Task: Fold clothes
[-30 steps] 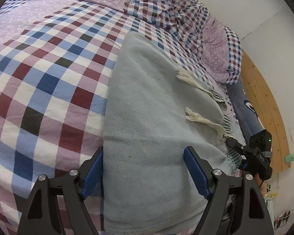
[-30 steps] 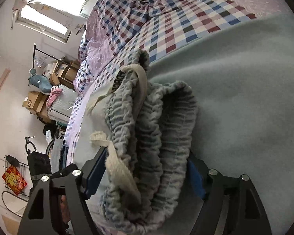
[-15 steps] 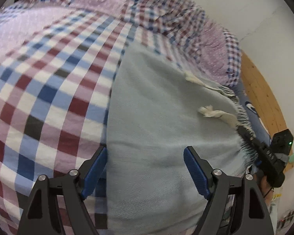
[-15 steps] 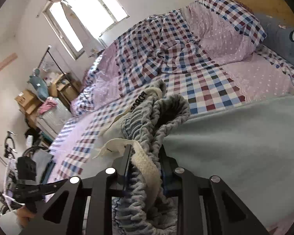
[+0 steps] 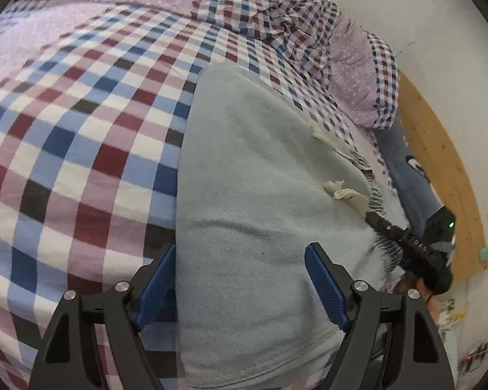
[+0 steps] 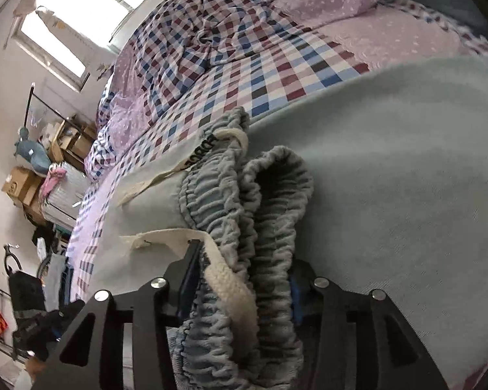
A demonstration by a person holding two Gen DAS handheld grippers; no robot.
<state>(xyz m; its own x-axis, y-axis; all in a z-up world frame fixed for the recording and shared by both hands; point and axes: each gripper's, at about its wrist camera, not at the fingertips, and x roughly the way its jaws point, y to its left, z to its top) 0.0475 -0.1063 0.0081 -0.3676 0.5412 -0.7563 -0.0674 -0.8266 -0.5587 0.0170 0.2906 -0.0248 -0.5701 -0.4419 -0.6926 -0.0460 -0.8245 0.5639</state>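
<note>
Right wrist view: right gripper [image 6: 240, 279] w/ jaws opening, bunched elastic waistband [image 6: 244, 227] + cream drawstring [image 6: 231, 289] between them, pads seem to be letting go. Pale blue pants [image 5: 260, 195] lie folded lengthwise on checked bedspread [image 5: 81, 130], centre to lower middle of left wrist frame. Left gripper [image 5: 240, 282] spread wide, straddling the leg-end edge, pinching nothing. Risks, as I judge: waistband slips out mid-release & springs unfolded; drawstring snags on a finger & drags the top layer; left jaws catch bedspread along w/ the fabric, skewing the fold.
</note>
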